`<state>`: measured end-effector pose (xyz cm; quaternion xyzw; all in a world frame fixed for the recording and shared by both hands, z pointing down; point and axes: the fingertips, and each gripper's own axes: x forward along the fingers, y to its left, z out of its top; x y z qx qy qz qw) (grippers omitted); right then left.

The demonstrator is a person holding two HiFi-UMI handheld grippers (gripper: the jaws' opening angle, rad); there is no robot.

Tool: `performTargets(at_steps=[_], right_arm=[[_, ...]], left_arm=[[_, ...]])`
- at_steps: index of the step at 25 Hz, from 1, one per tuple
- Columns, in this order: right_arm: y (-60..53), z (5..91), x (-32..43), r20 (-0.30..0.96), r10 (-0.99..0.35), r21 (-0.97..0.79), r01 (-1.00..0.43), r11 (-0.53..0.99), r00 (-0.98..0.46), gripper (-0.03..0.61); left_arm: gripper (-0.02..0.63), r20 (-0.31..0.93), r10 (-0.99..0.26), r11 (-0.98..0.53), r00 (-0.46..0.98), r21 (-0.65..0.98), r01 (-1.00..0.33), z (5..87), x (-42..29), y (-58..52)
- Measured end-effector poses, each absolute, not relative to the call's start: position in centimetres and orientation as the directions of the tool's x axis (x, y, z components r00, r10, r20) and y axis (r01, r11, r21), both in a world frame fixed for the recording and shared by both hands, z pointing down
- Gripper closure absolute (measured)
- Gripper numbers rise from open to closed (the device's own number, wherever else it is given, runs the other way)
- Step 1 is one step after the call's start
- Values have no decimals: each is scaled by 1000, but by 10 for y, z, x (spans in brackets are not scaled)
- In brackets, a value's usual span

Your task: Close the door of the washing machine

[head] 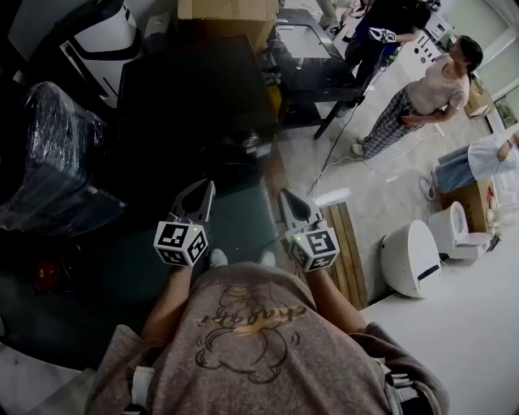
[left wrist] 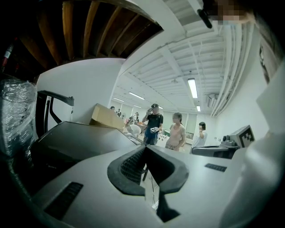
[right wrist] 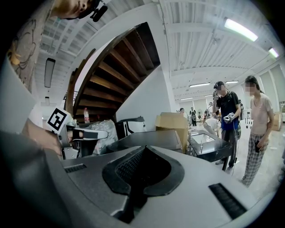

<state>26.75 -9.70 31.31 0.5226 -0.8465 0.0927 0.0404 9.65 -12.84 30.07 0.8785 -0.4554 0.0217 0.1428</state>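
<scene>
The left gripper (head: 208,188) and the right gripper (head: 286,196) are both closed with nothing between their jaws. They are held side by side, apart from each other, just in front of a black, box-shaped, flat-topped machine (head: 195,89). Its door cannot be made out (the near face is lost in shadow). A brown cardboard box (head: 227,11) sits behind the machine, a dark bundle wrapped in clear plastic film (head: 57,154) stands to its left, and a slatted wooden pallet (head: 345,243) lies on the floor to its right.

Dark washing machine (head: 195,89) ahead — door indiscernible.
</scene>
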Motion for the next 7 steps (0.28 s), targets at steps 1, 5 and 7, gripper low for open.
performTargets(at_steps=[1,5,7], right_arm=[[-97,313,267,168,-876,-116,-892,438,-452,578],[-97,313,267,178,-872,-120,-890,441,-456,578],[-98,313,267,182,-870,-121,-889,442,-458,578]], left_arm=[[612,171,-794,-544,584,231,-807,301,96,-128],[612,179,-796,-536,578,234,-811,303,94,-128],[612,183,-797,-532,575,237,-813,304,92,-129]])
